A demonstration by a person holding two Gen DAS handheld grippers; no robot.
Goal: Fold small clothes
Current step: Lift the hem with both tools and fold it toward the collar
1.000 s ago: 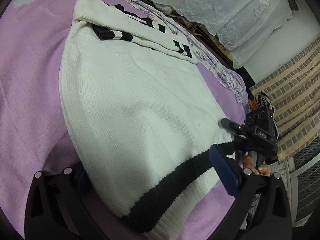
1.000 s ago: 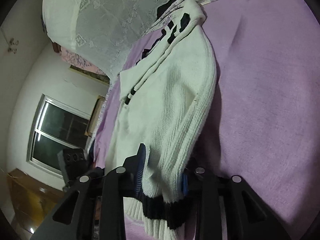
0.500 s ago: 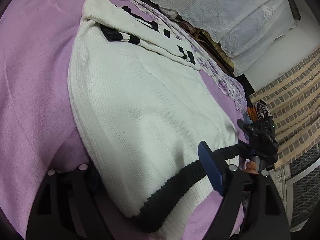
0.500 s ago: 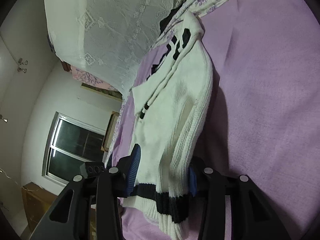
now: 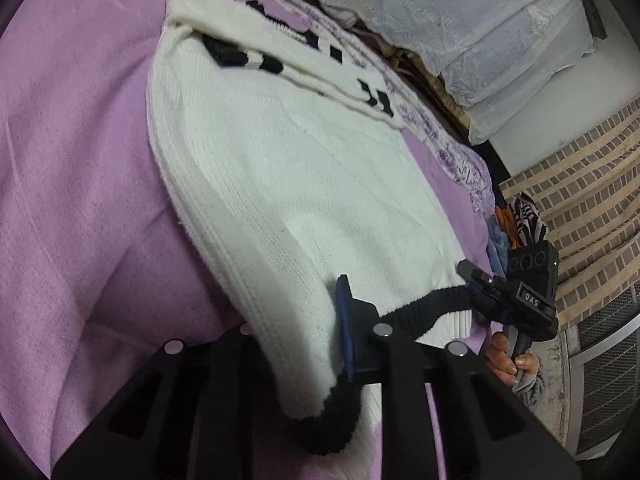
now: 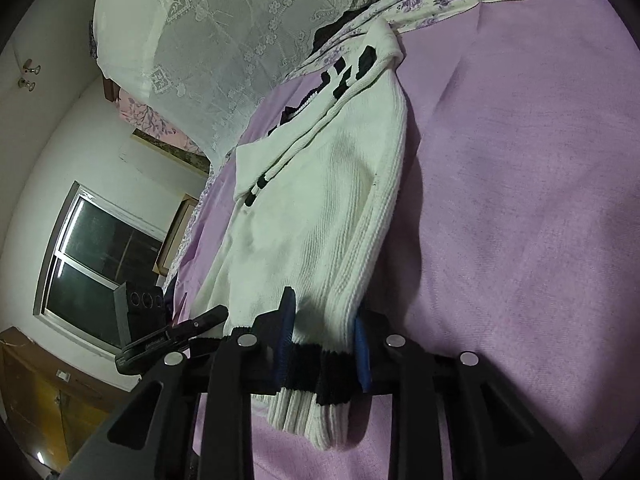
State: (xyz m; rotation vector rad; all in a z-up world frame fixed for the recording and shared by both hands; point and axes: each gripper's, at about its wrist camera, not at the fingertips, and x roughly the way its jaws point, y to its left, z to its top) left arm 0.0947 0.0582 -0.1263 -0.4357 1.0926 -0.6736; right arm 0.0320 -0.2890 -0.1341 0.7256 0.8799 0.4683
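Comparing against the earlier frames: the hem of the white sweater (image 5: 304, 184) has risen off the purple bedspread (image 5: 68, 152) and now drapes closer over both cameras, with the garment stretched more steeply toward the top of each frame.

Left wrist view, left to right: bedspread fills the left half of the frame. The sweater runs from upper centre down to lower centre, its black-patterned collar end lying flat at the top, its black-banded hem at the bottom. The left tool (image 5: 296, 344) is narrowed onto the hem corner; knit fabric passes between its blue pads (image 5: 345, 320) and spills over the lower one. At right centre the right tool (image 5: 486, 286) pinches the opposite hem corner, a hand (image 5: 506, 360) on its grip below. Brick-patterned wall covering (image 5: 592, 184) occupies the far right.

Right wrist view, left to right: a window (image 6: 96, 256) sits at left centre; the left tool (image 6: 184, 330) appears just right of it, fastened on the hem. At lower centre the right tool (image 6: 324, 344) is closed down upon the bunched hem, ribbing hanging beneath its pads. Bedspread fills the right of the frame. White lace fabric (image 6: 224, 28) hangs at upper left.
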